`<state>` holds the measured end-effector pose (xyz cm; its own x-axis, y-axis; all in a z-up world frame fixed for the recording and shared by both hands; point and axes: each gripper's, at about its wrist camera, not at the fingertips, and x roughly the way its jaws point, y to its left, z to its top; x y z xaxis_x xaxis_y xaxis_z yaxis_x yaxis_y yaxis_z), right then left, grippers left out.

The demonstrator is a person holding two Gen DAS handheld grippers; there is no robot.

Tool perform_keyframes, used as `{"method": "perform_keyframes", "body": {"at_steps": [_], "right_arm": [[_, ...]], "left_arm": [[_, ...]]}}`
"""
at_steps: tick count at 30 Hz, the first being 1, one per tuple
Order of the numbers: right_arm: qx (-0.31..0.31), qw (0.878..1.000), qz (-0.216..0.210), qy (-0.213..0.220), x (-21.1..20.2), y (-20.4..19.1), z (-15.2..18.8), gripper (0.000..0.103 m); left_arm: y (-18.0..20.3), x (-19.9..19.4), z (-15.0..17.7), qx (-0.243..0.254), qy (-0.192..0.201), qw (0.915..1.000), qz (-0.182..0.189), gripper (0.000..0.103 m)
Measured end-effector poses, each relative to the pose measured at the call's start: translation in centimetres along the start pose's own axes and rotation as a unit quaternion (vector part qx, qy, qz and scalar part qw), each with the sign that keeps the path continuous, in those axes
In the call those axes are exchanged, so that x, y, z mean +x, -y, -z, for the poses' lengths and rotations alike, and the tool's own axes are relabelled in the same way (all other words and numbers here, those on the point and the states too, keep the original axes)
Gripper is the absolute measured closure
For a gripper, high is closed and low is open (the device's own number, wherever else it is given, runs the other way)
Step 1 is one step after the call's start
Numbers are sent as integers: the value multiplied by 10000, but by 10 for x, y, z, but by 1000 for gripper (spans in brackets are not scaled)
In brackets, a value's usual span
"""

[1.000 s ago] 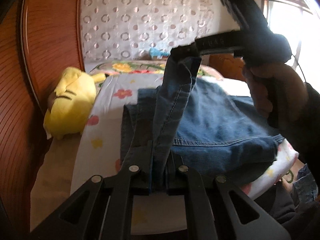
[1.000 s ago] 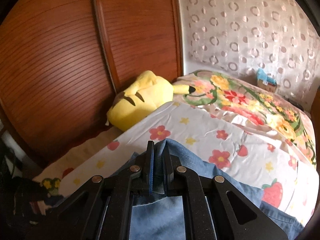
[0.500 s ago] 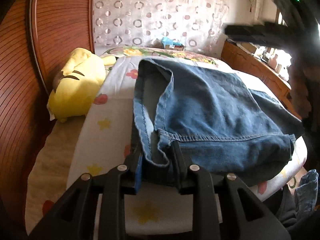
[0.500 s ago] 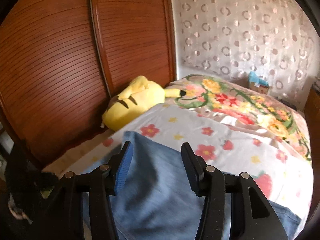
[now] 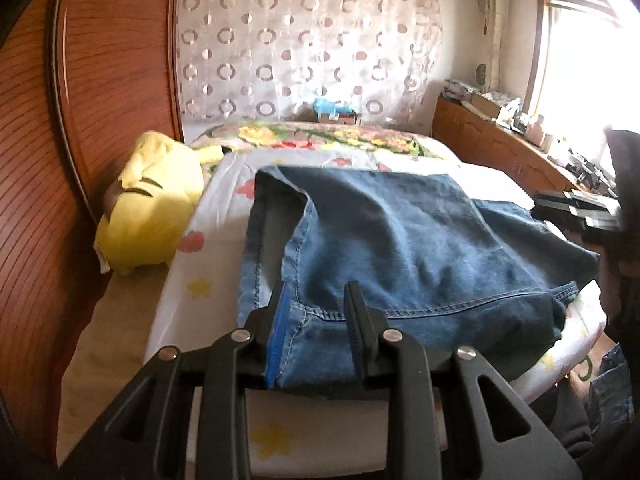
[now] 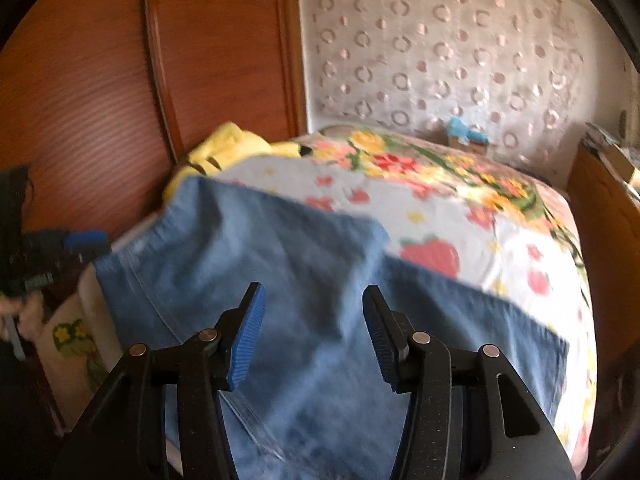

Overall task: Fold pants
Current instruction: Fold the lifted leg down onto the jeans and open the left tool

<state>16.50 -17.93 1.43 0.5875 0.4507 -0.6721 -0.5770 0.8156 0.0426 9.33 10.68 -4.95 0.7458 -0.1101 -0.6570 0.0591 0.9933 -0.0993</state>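
Now my left hand-held gripper (image 5: 318,312) has its jaws a little apart, with the near hem of the pants (image 5: 400,248) lying between them; the blue pad on one finger sits just beside the denim, and I cannot tell whether it presses the cloth at all. My right hand-held gripper (image 6: 312,332) is spread wide above the pants (image 6: 280,280), its blue pads (image 6: 248,340) well clear of each other and pinching nothing, the fabric below it blurred. In the left wrist view that right hand-held gripper (image 5: 580,210) shows as a dark shape at the far right edge of the jeans.

The pants lie folded into a broad block of blue denim on the bed (image 5: 188,280), on a white sheet with flowers and stars. One corner is turned back, showing paler cloth inside. Beside the sheet, against the wooden wardrobe door (image 5: 36,160), rests a yellow plush toy (image 5: 152,204). Beyond it is a floral blanket (image 6: 440,168) and a curtain (image 5: 304,40) with ring patterns.
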Motion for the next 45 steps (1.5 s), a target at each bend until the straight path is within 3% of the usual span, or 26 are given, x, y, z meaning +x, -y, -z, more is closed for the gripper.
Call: {"method": "perform_keyframes", "body": {"at_steps": [7,14,17,23,28,32,37,45], "right_arm": [[418,9987,-20,-297,16,18,49,51],[430,9982,51,-421,24,17,64,51],[463,9980,-16,-435,25,17,68,51],[600,9972,-78,-437,27,23,69,51],[755,9963,-152,-383,25,28,71,51],[720,9967,-118,-343,24,26,71,51],[632,9974,-47,-329,24,23,71,51],[595,9977,-4,-325,23,19,73,51]], "left_arm": [[-13,36,14,-262,-478,9985,-64,77],[-12,42,19,-231,-552,9982,-59,76],[-12,42,20,-190,-507,9985,-64,77],[-11,37,21,-85,-415,9991,30,93],[-17,17,17,-212,-143,9996,81,94],[-31,-3,13,-445,77,9990,22,94],[-29,-5,15,-373,23,9993,13,92],[-7,-16,6,-100,229,9997,59,78]]}}
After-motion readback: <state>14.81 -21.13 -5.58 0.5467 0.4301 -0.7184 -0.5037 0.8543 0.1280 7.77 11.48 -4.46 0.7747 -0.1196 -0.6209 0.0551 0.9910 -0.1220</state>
